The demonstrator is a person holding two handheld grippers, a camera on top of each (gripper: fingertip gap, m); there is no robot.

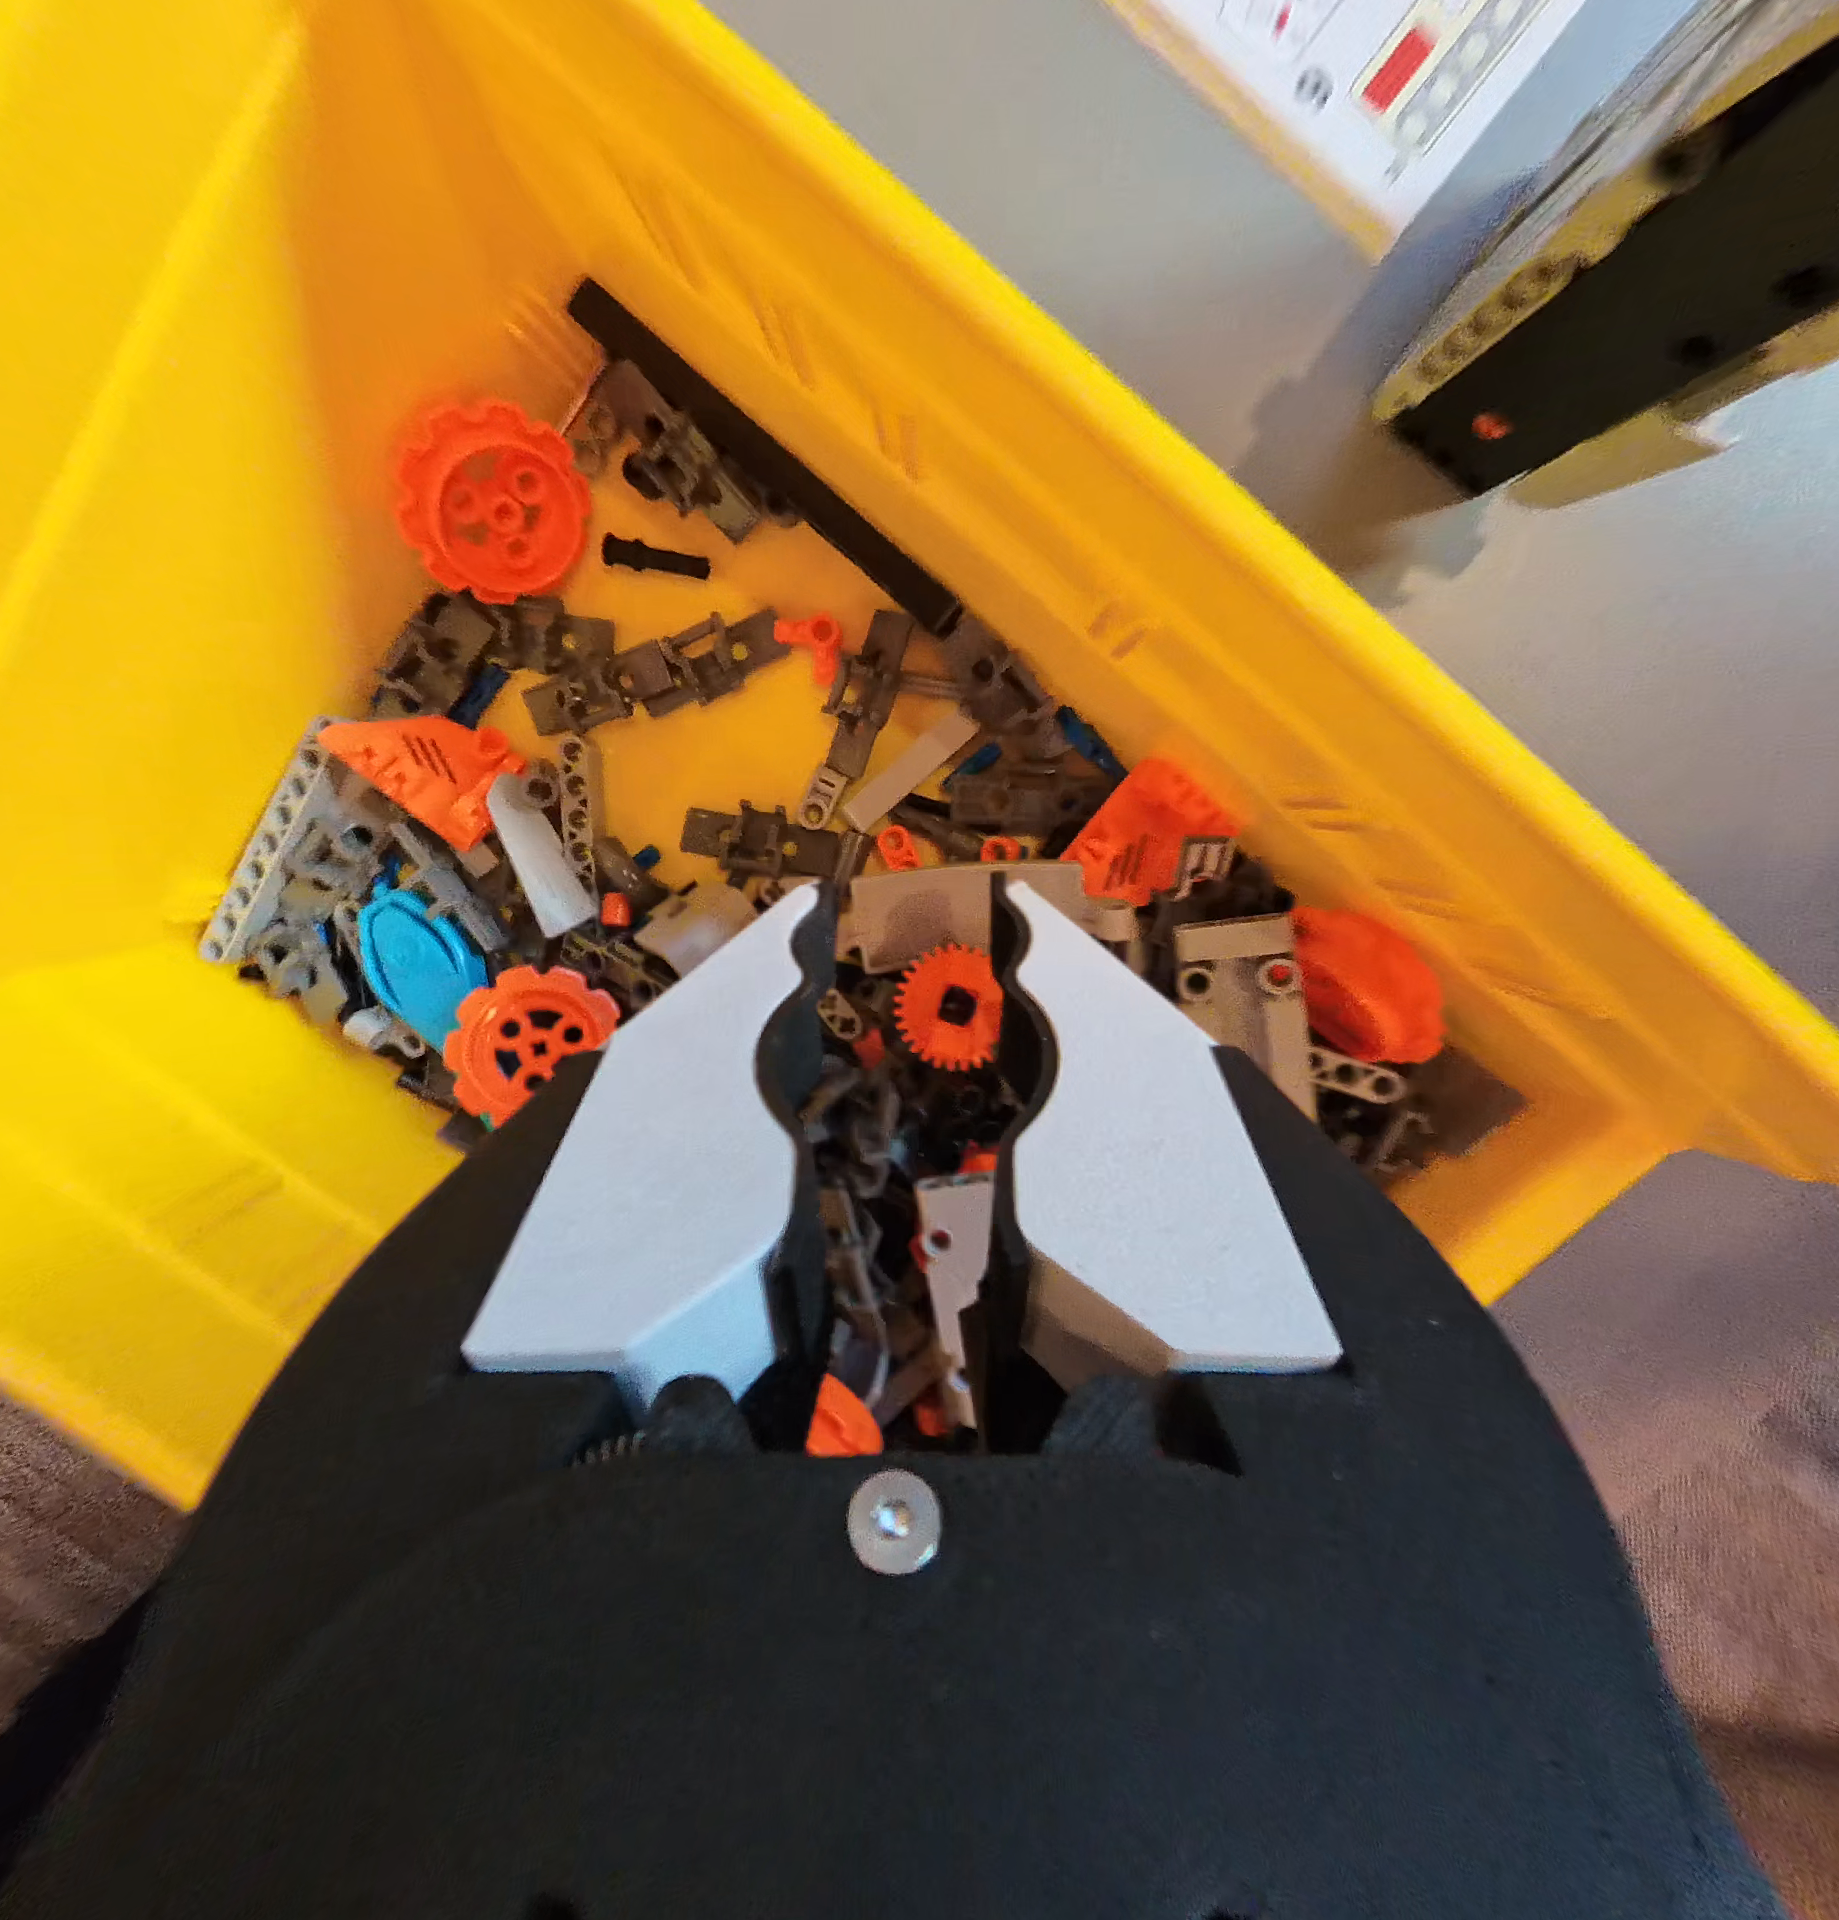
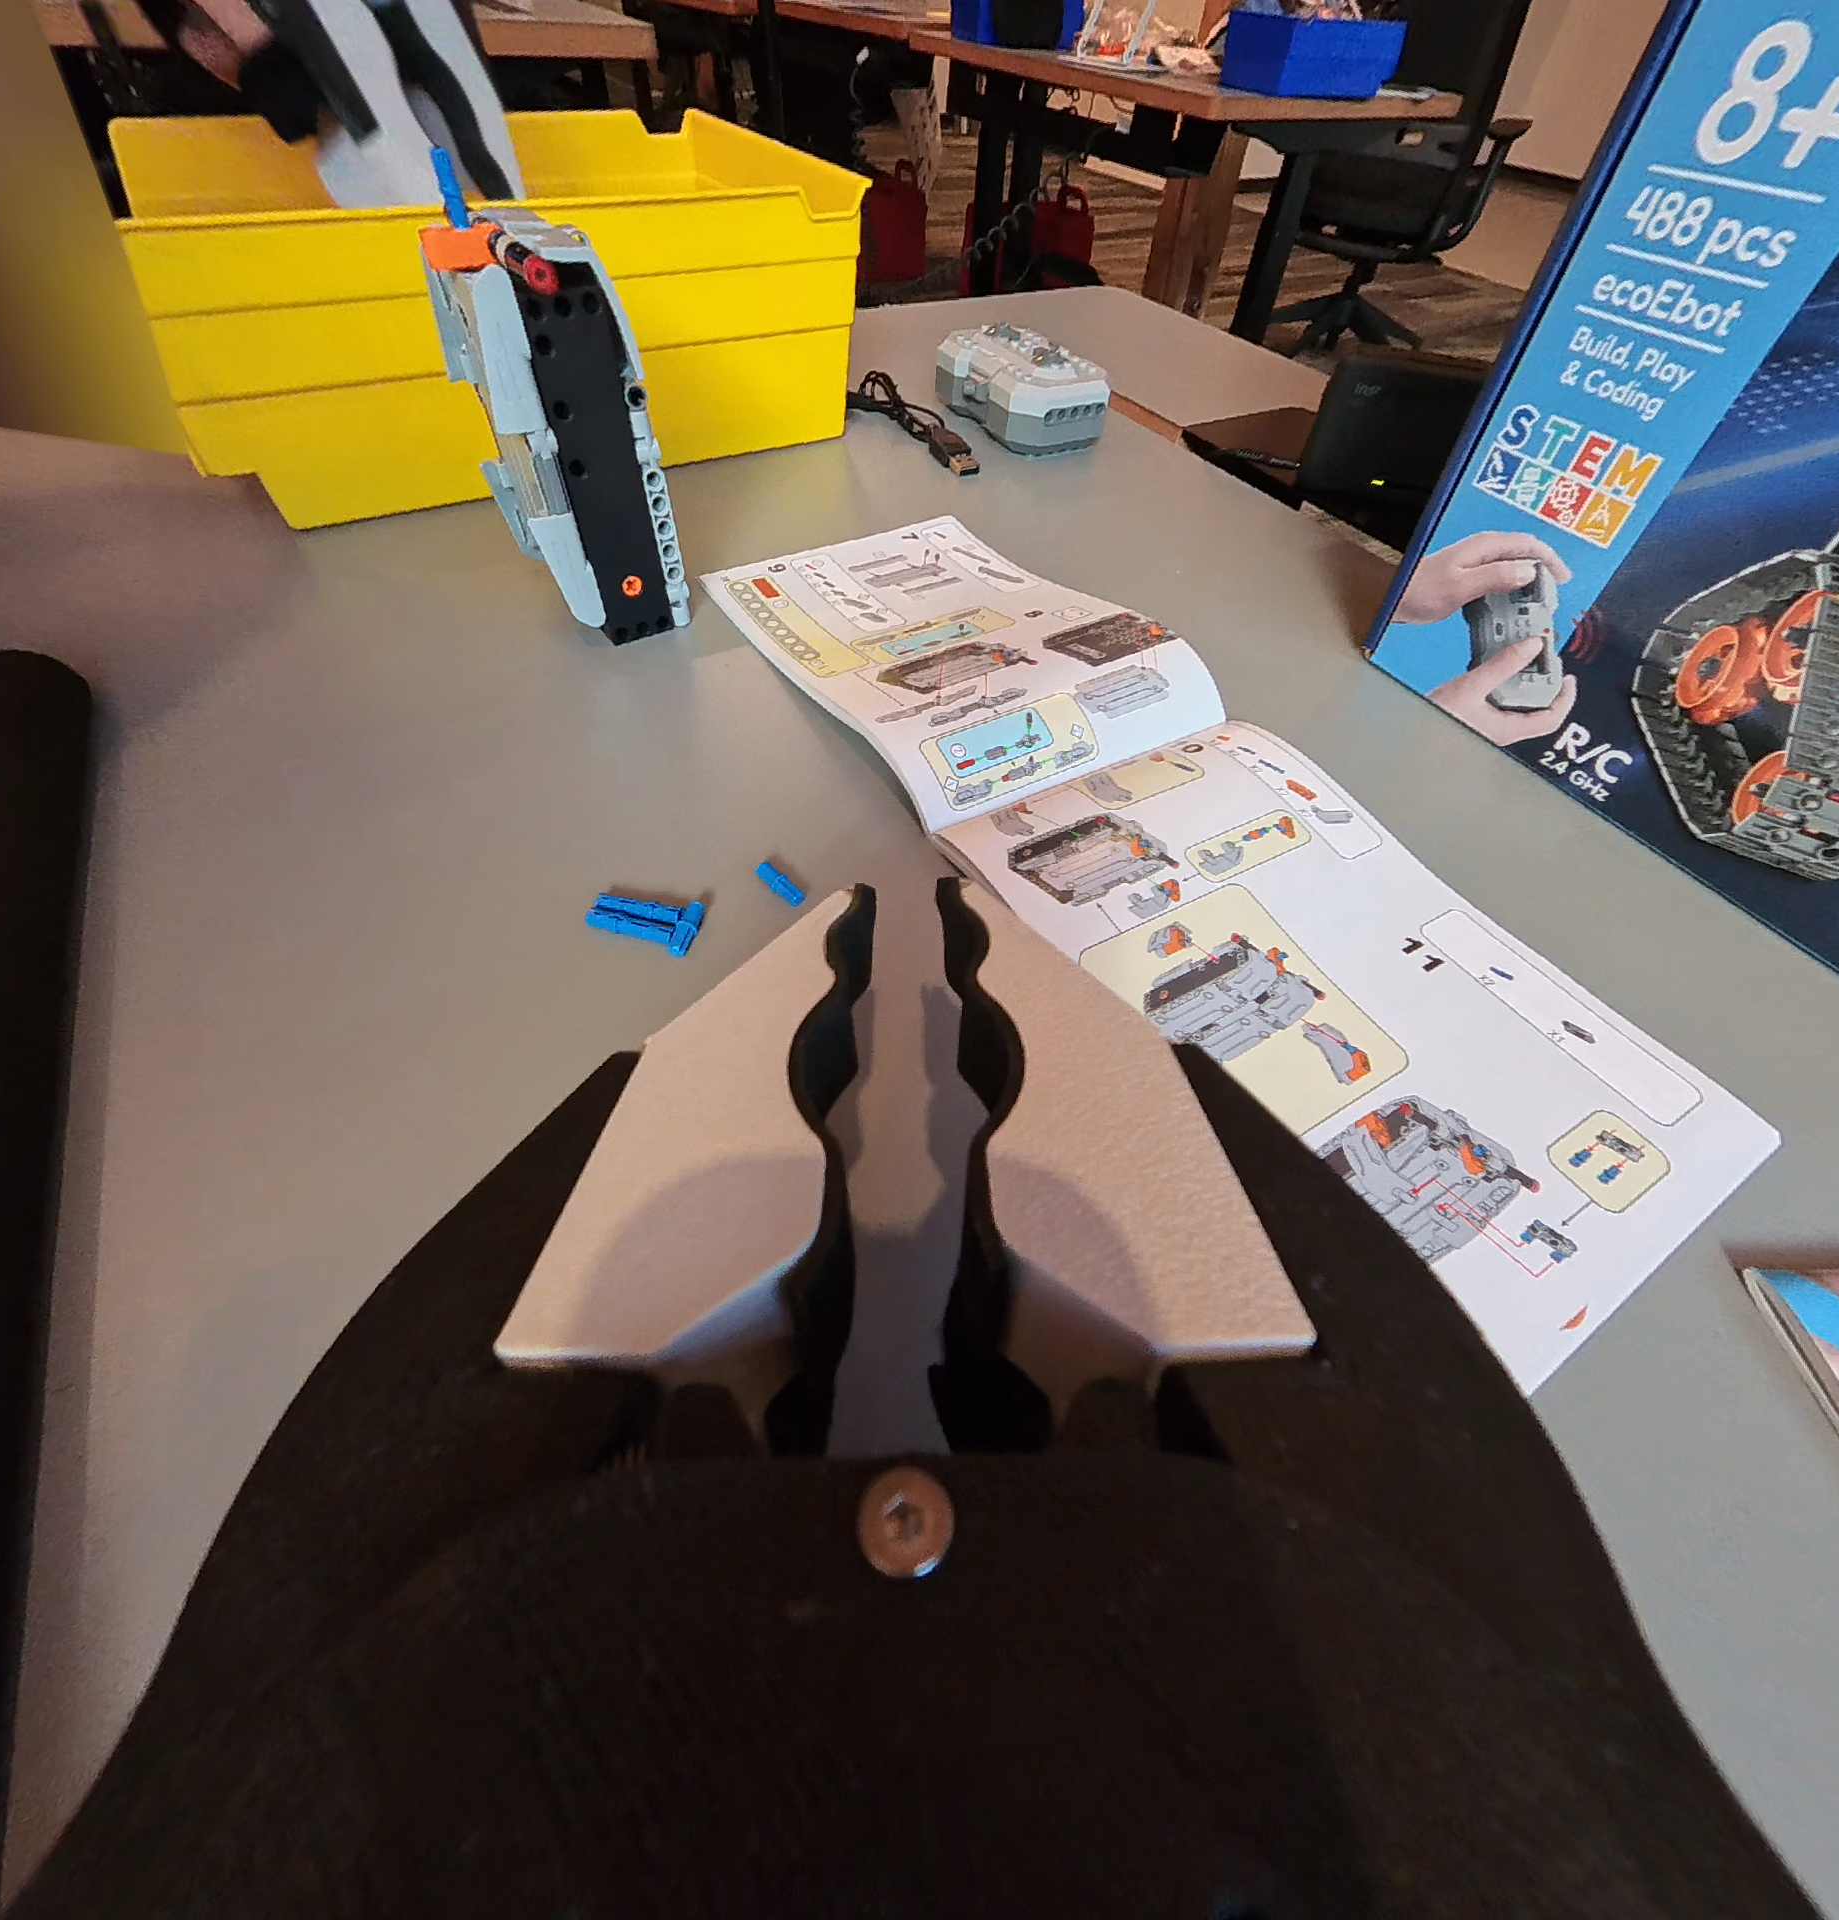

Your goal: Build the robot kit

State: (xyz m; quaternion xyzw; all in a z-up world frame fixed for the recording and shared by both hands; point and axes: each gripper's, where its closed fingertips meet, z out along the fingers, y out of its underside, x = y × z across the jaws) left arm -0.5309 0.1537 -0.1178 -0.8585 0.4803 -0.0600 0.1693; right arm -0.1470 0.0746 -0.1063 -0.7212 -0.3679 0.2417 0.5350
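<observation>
My left gripper (image 1: 910, 904) is open and empty, pointing down into a yellow bin (image 1: 219, 436) of loose building parts. A small orange gear (image 1: 946, 1006) lies in the pile between its fingers. Larger orange toothed wheels (image 1: 491, 501) and dark grey track links (image 1: 686, 665) lie around it. My right gripper (image 2: 904, 894) is open and empty, low over the grey table (image 2: 427, 779). Blue pins (image 2: 645, 920) lie just left of its tips, and an open instruction booklet (image 2: 1154, 831) lies just right. The left gripper (image 2: 406, 94) also shows inside the bin (image 2: 479, 312) in the right wrist view.
A partly built black and grey model (image 2: 572, 436) stands upright in front of the bin; it also shows blurred in the left wrist view (image 1: 1621, 312). A grey hub (image 2: 1019, 384) and USB cable (image 2: 915, 426) lie behind. A blue product box (image 2: 1673, 416) stands at the right. One gripper's finger ends stand about 40 cm off the other's.
</observation>
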